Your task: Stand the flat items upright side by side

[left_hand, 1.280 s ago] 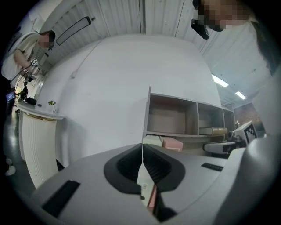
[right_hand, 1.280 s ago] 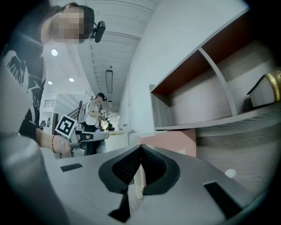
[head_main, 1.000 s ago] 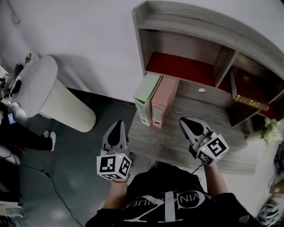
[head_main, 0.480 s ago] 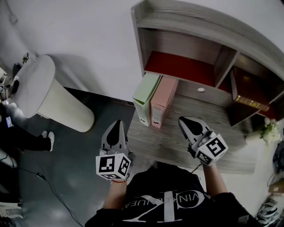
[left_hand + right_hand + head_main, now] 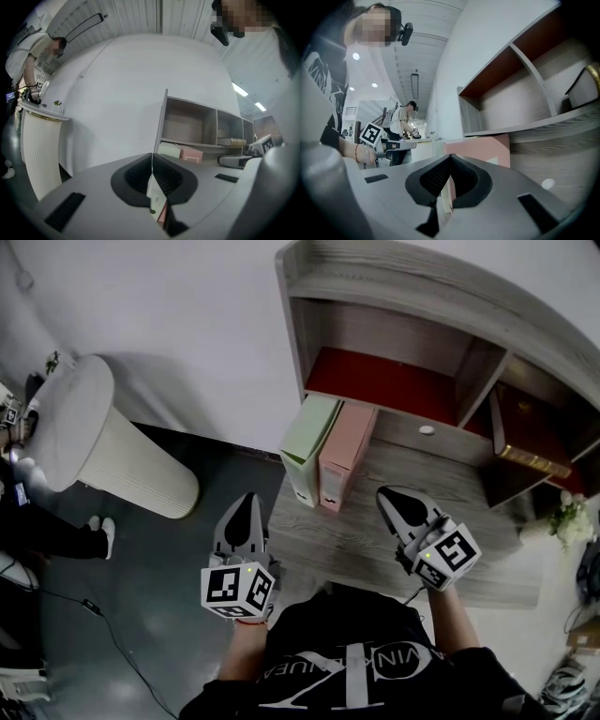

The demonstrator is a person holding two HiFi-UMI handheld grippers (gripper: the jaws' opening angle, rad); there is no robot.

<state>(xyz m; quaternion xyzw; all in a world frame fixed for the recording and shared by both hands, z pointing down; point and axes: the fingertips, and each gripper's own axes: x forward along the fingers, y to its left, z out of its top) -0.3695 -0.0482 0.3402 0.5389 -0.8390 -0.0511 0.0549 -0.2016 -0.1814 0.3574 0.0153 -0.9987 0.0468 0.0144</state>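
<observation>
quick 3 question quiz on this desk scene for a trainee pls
1. True or false: the pale green binder and the pink binder stand upright, side by side, on the grey wooden desk.
2. Pick one. The left gripper has: A) jaws open; B) jaws shut with nothing between them; C) jaws shut on a binder.
3. Short answer: which binder stands nearer the right gripper?

Key: 1 true. 2 B. 3 the pink binder.
</observation>
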